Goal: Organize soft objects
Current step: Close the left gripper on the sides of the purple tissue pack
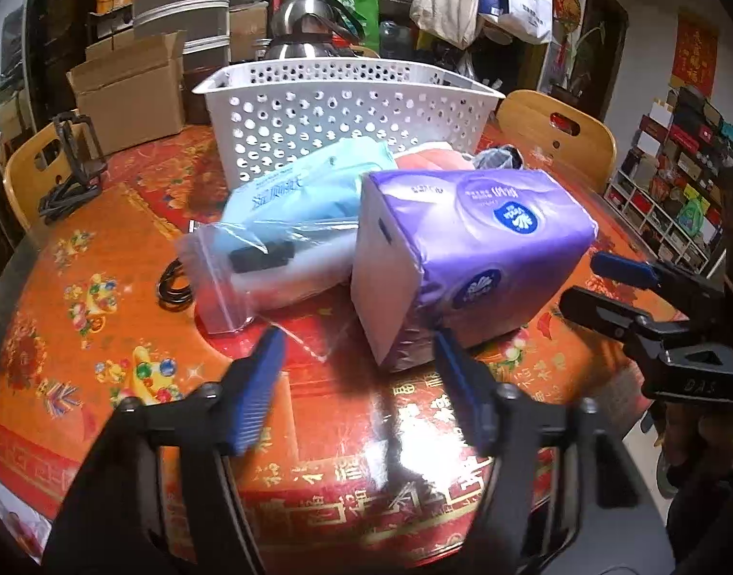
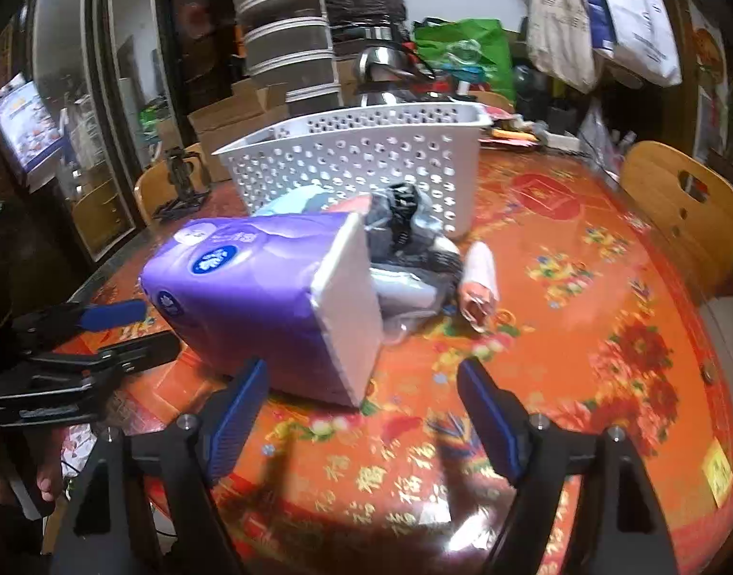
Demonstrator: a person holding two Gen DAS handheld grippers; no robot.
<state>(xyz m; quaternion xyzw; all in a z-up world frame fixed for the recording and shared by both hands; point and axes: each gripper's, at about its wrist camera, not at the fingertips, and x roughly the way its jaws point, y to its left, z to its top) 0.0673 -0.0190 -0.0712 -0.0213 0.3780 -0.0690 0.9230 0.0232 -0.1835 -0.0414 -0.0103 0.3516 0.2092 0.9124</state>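
A purple tissue pack (image 1: 471, 249) (image 2: 270, 306) lies on the red patterned table in front of a white perforated basket (image 1: 347, 110) (image 2: 361, 158). A light blue wipes pack (image 1: 308, 191) and a clear zip bag (image 1: 232, 268) lie to its left. An orange-pink item (image 1: 433, 158) and a dark bundle in plastic (image 2: 404, 235) lie behind it, and a pink roll (image 2: 481, 282) to the right. My left gripper (image 1: 356, 359) is open and empty, just short of the tissue pack. My right gripper (image 2: 361, 383) is open and empty at the pack's near corner.
Cardboard boxes (image 1: 131, 86) and a black metal stand (image 1: 74, 163) sit at the far left. Wooden chairs (image 1: 558, 134) (image 2: 682, 211) stand around the table. A steel kettle (image 1: 304, 33) stands behind the basket. A black cable loop (image 1: 174, 282) lies by the zip bag.
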